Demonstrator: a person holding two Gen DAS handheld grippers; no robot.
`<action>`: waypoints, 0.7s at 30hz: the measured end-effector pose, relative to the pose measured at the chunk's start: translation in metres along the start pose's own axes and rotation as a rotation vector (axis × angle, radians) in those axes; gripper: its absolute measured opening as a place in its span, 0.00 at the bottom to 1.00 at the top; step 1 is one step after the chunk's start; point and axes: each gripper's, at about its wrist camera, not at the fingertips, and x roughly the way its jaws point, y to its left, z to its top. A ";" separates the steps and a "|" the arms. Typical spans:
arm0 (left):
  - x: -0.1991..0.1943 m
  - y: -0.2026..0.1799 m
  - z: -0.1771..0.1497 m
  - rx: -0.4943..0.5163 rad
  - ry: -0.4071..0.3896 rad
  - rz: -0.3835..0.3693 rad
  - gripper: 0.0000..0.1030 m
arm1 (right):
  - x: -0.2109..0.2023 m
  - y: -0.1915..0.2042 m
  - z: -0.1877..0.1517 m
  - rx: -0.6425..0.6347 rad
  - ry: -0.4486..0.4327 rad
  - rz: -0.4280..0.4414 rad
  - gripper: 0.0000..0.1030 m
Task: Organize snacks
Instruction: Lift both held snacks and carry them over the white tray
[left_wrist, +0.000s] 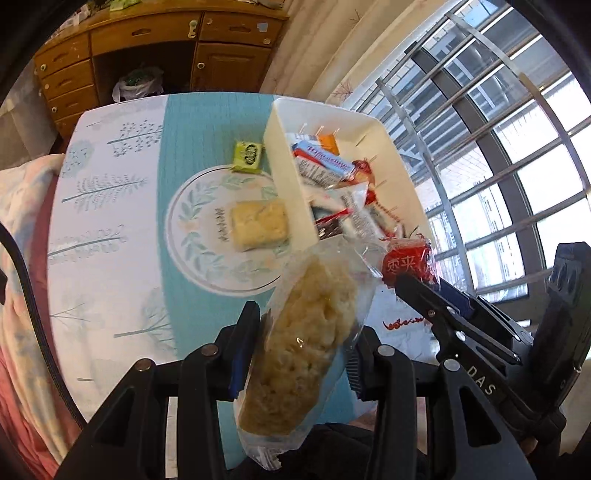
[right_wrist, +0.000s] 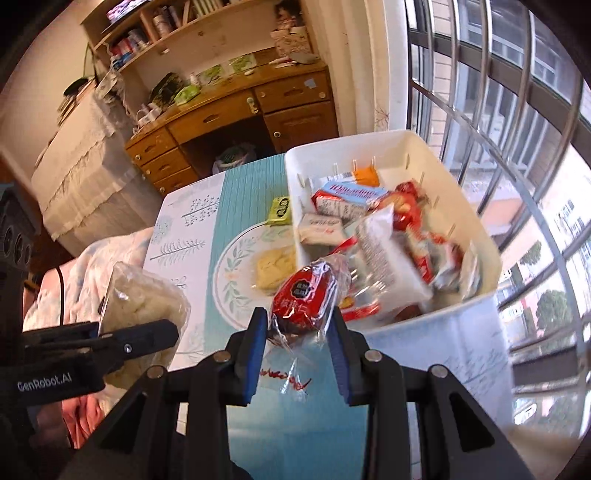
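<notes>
- My left gripper (left_wrist: 295, 354) is clamped on a rice cake (left_wrist: 310, 343) in clear wrap; pads press both long sides, pack stands on end between them, tail hanging below the jaws.
- My right gripper (right_wrist: 295, 334) is clamped on a red candy (right_wrist: 304, 295); its clear wrapper end trails down between the fingers.
- Both grippers point steeply down, both loads are off the table (left_wrist: 110, 258).
- Bin (right_wrist: 424, 328) sits ahead and right of the right gripper, its near wall just past the candy. Already loaded with packs, mostly red and white wrappers.
- From the left gripper the bin is ahead and to the right, the right gripper just beside me on that side.
- Leftovers on the table: a yellow biscuit (left_wrist: 258, 225) ahead of the left gripper, on the printed ring of the cloth, just beside the bin wall; a green pack (left_wrist: 248, 157) further ahead, also close to the wall.
- Step, as I read it: carry phase, both picks done, drop into the bin pending.
- Next: bring each load over the rim, clear of the wall, then release. Candy is nearer, so right goes first.
- Rice cake is long and floppy at the tail; I need height so the tail clears the rim.
- Bin contents are heaped; aim for the emptier far side so nothing slides out.
- After that, two more picks: biscuit, green pack.
</notes>
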 end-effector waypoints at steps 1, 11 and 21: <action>0.005 -0.009 0.005 -0.011 0.004 0.002 0.40 | 0.000 -0.007 0.005 -0.013 0.006 0.004 0.32; 0.049 -0.061 0.049 -0.093 0.027 0.002 0.40 | 0.014 -0.069 0.052 -0.099 0.111 0.029 0.32; 0.091 -0.083 0.079 -0.155 0.039 0.014 0.40 | 0.034 -0.109 0.089 -0.132 0.210 0.081 0.32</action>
